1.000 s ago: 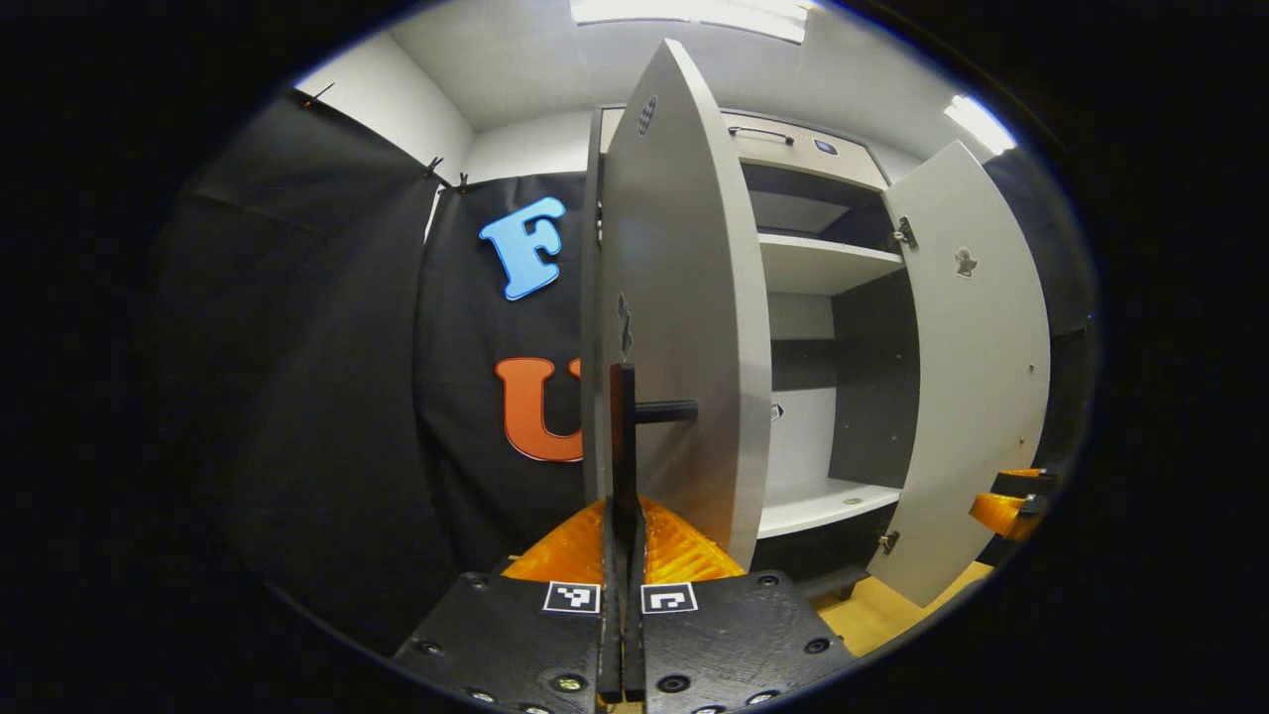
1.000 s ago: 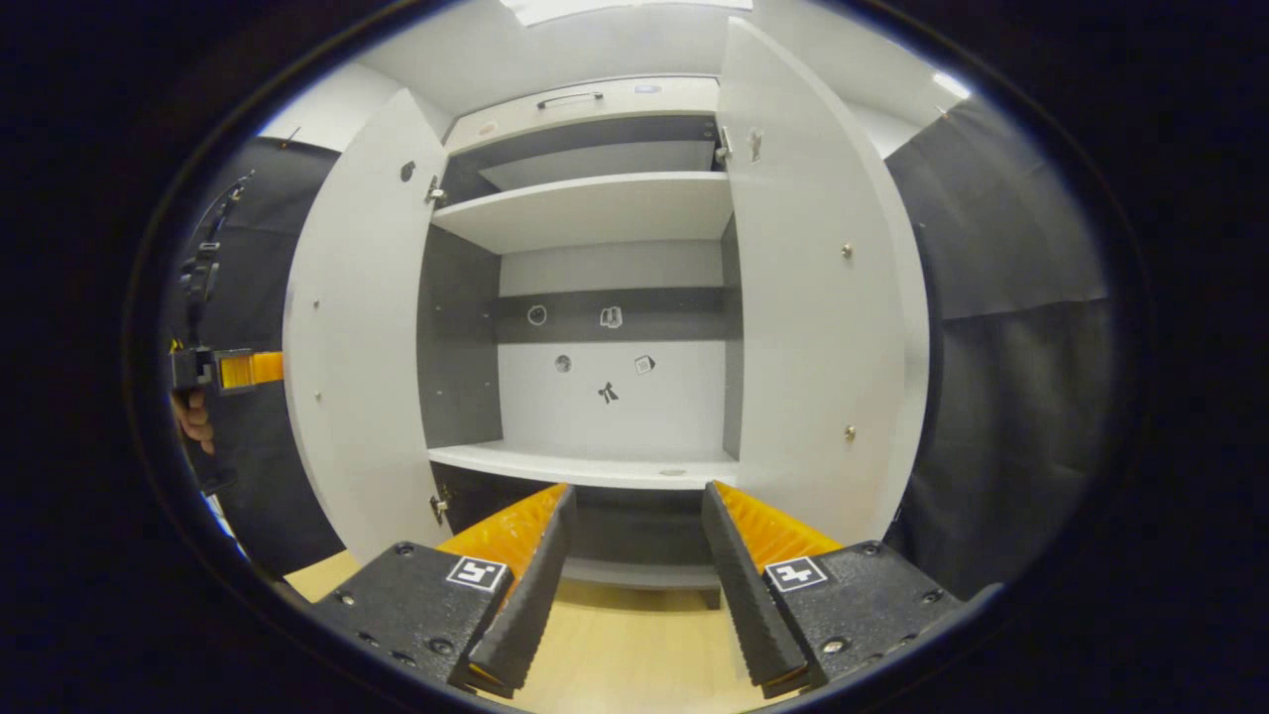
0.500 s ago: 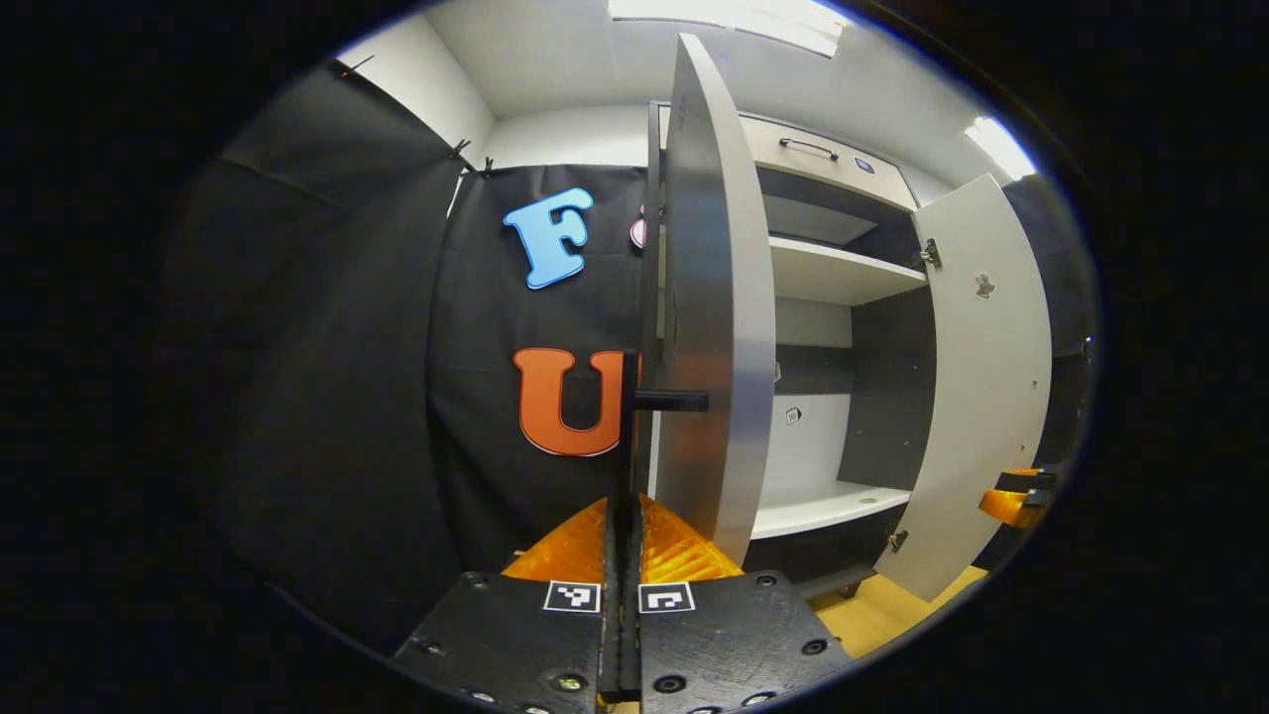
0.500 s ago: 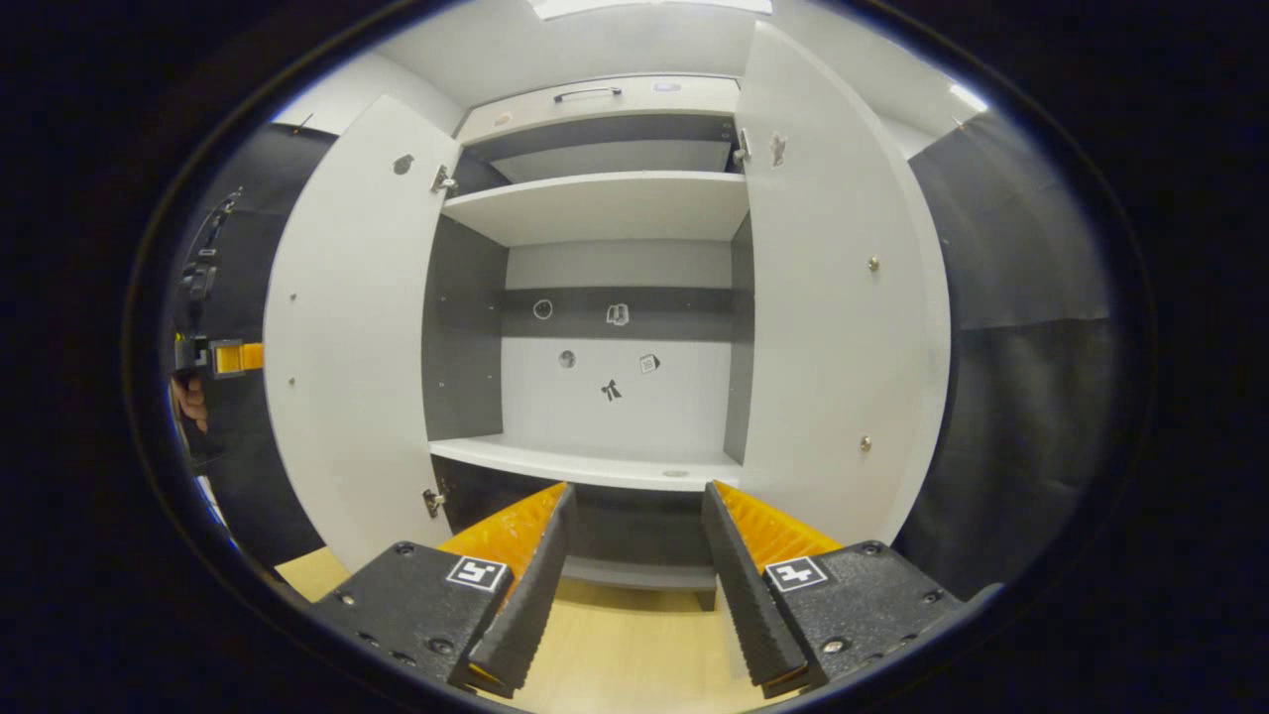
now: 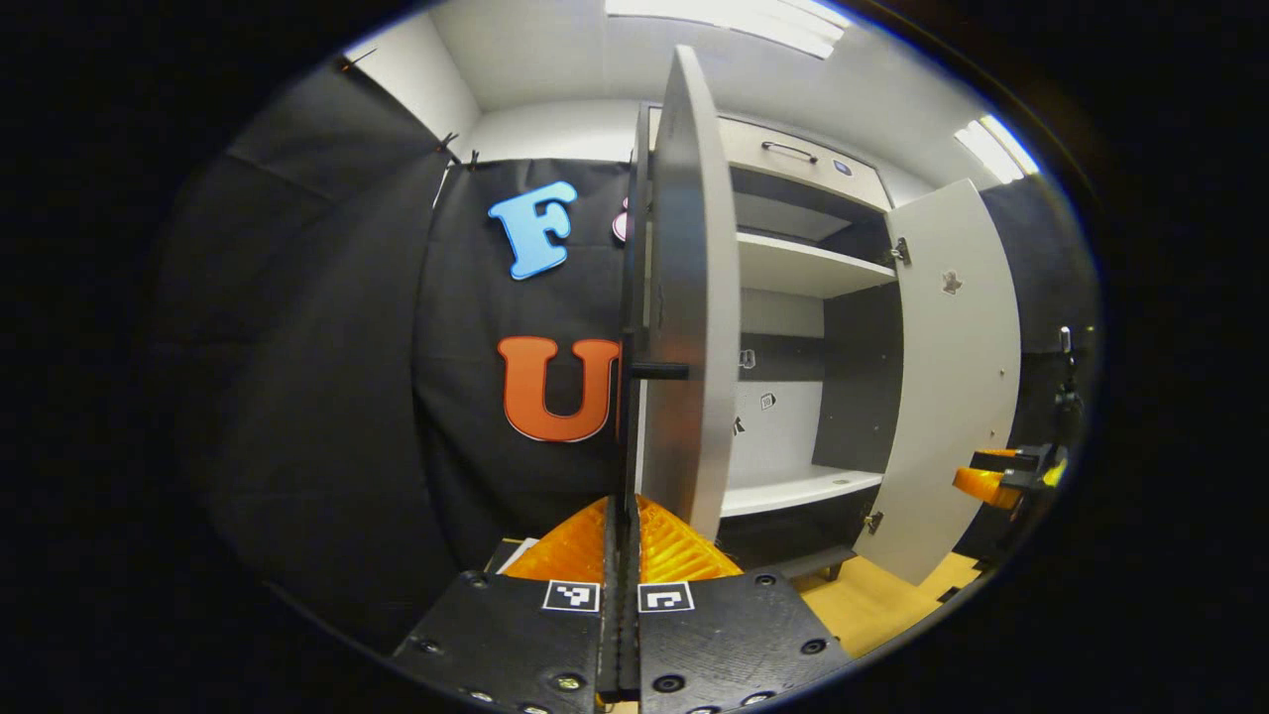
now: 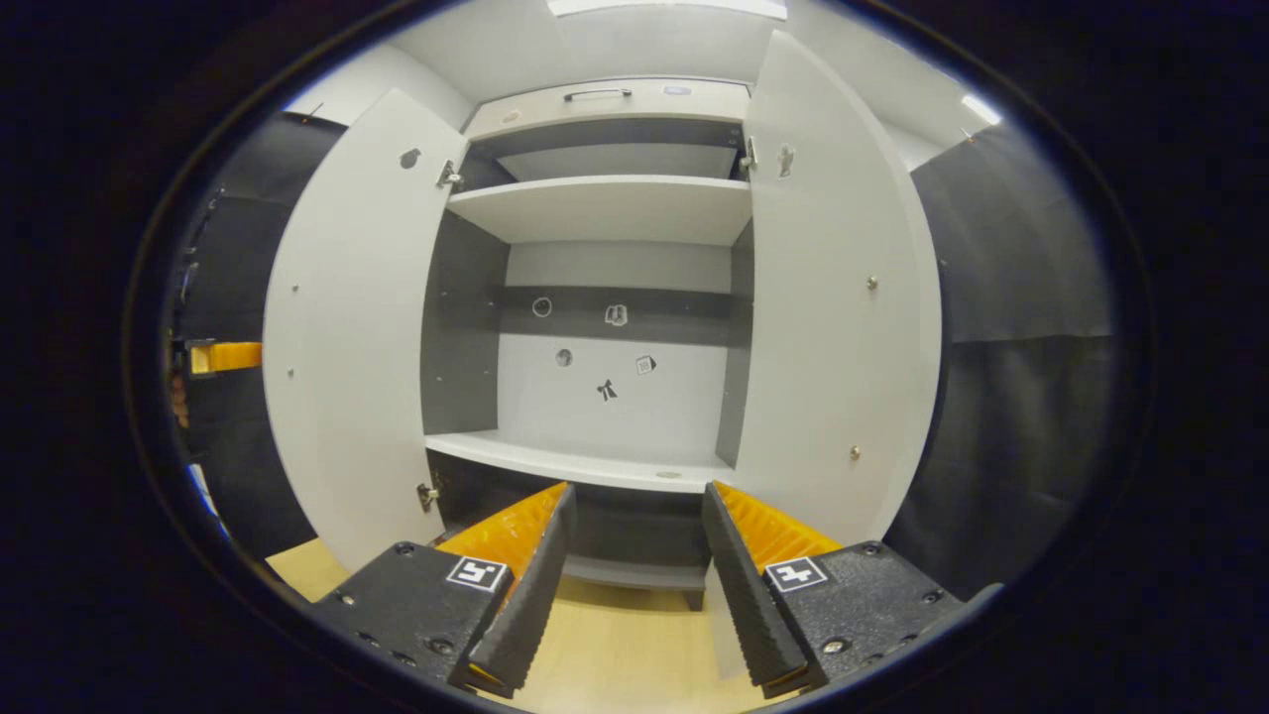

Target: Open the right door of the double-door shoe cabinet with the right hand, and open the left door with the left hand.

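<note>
Left door (image 5: 684, 297) swung wider than a second ago, now edge-on, its black handle (image 5: 634, 416) pinched in the closed left gripper (image 5: 620, 595). Right door (image 6: 833, 297) already wide; right gripper (image 6: 634, 585) hanging back, spread and empty. Task looks near done. Pale wood floor (image 6: 615, 664) below, shelves (image 6: 605, 208) bare, black cloth (image 5: 327, 347) around.

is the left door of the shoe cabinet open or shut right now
Open. The left door stands swung out, baring the shelves; the left claw is shut on its black handle.
</note>
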A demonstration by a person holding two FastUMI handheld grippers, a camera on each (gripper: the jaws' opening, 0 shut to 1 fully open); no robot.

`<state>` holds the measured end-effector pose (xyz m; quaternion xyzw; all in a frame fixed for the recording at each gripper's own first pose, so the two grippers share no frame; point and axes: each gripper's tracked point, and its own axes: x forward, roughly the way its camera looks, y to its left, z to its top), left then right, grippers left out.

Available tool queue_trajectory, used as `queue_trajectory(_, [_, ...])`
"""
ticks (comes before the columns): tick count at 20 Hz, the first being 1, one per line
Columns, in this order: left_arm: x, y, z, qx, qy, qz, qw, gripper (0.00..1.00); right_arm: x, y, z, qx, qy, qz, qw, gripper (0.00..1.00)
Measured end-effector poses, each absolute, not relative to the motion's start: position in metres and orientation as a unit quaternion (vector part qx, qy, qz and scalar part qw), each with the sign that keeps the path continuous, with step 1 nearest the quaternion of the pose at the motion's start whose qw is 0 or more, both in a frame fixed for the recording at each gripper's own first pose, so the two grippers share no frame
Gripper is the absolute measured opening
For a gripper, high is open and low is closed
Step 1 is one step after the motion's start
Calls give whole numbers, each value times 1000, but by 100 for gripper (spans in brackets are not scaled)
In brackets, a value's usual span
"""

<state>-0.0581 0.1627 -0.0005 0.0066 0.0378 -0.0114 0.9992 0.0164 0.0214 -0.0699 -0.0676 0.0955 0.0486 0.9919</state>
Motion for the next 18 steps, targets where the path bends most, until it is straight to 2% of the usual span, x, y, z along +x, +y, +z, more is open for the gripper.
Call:
queue_trajectory(2, [-62,119,0,2,11,-22,1000,0,19,17,-72,-62,101,33,992,81])
queue_trajectory(5, [-35,57,-22,1,21,-31,999,0,27,20,-69,-54,98,20,993,81])
queue_trajectory(10, [22,6,-50,-6,43,-14,999,0,19,25,-61,-31,77,14,996,81])
queue_trajectory(14, [24,-8,-50,-12,38,-21,999,0,12,17,-48,-43,56,11,997,81])
queue_trajectory(15, [22,-11,-46,-12,33,-24,999,10,11,15,-46,-44,52,9,998,81])
queue_trajectory(16, [19,-12,-43,-13,29,-26,999,36,10,15,-45,-43,48,7,998,81])
queue_trajectory(17, [18,-12,-41,-12,29,-23,999,56,10,15,-44,-41,47,7,998,81])
queue_trajectory(18, [16,-9,-39,-11,28,-16,999,56,11,16,-44,-37,44,9,998,81])
